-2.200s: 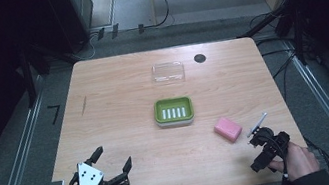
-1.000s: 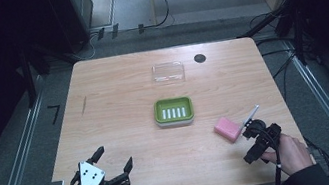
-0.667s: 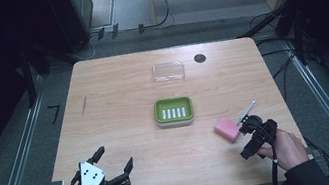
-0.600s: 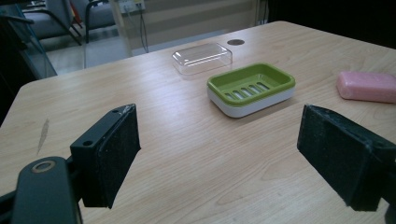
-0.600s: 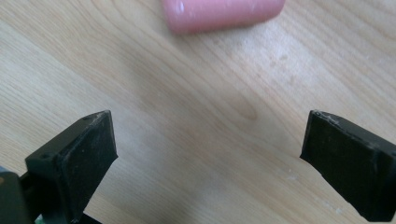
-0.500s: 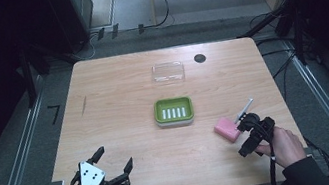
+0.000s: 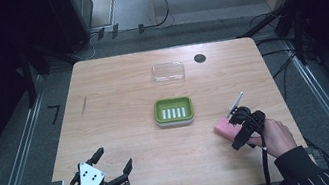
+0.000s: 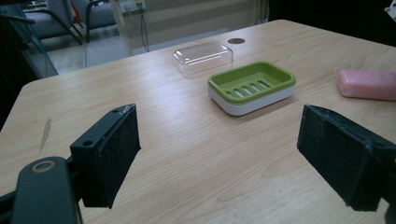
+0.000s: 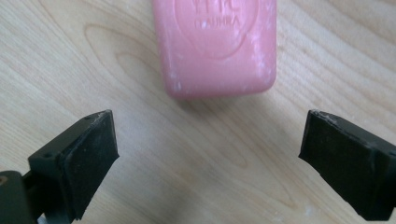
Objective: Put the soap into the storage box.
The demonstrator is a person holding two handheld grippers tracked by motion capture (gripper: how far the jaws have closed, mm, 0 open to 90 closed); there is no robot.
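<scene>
A pink bar of soap (image 7: pixel 223 129) (image 9: pixel 217 44) (image 8: pixel 368 84) lies flat on the wooden table (image 7: pixel 120 110), right of centre. My right gripper (image 7: pixel 237 128) (image 9: pixel 208 156) hovers just over it, open, jaws spread wider than the bar, which lies just ahead of them. A green soap dish (image 7: pixel 174 111) (image 8: pixel 252 87) with a slotted bottom sits at the table's centre. Its clear lid (image 7: pixel 168 72) (image 8: pixel 202 56) lies farther back. My left gripper (image 7: pixel 114 169) (image 8: pixel 219 158) rests open at the near left edge, holding nothing.
A dark round hole (image 7: pixel 200 58) (image 8: pixel 236 41) sits in the table near the back right. A thin dark mark (image 7: pixel 84 105) is on the left part of the tabletop. Metal rails (image 7: pixel 17 163) run along the floor on both sides.
My right gripper has moved forward and left from the near right edge to just above the pink soap. The left gripper has stayed still.
</scene>
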